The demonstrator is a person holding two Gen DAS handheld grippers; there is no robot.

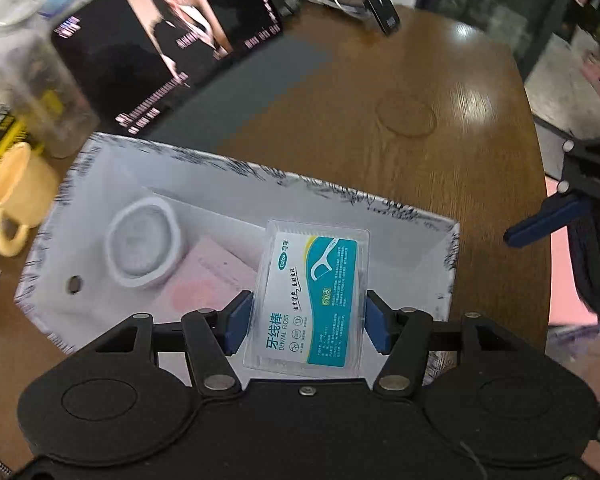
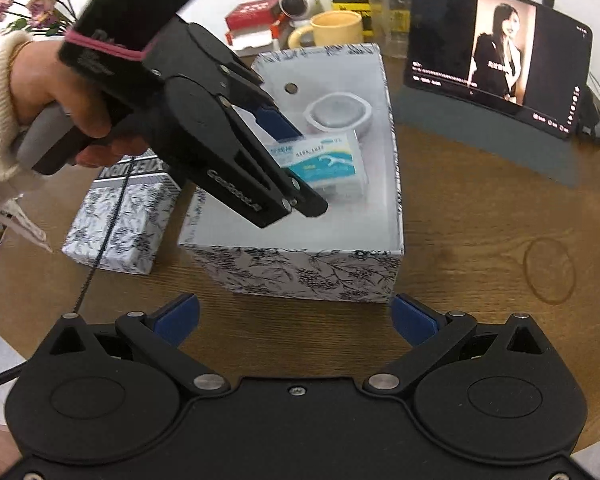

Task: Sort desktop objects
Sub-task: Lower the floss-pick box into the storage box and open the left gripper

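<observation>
I see the dental floss box (image 1: 312,296) clamped between the blue pads (image 1: 236,322) of the left gripper (image 1: 306,322), one pad on each long side. The box sits above the interior of the open floral-print box (image 1: 440,236); in the right wrist view the dental floss box (image 2: 332,160) is inside the walls of that container (image 2: 308,272), held off the floor as far as I can tell.

Inside the container, beyond the floss, lies a white sealed cup (image 1: 142,248) on its base, and a pink flat item (image 1: 216,276) lies under it and partly under the held box. A small round hole (image 1: 75,284) marks the far-left inner wall.

The right gripper (image 2: 296,320) is empty, its jaws spread wide, and it hovers over the wooden table (image 2: 480,240) just short of the container's near wall. A hand (image 2: 60,92) in a cream sleeve holds the left tool's handle.

Left of the container stands the matching floral lid (image 2: 120,220), just beside it. Behind it are a yellow mug (image 2: 332,30) and a clear jar (image 1: 48,80). A tablet (image 2: 500,52) showing video stands propped to the right rear, apart from the container. Nothing blocks the space below the held box except the cup and the pink item.
</observation>
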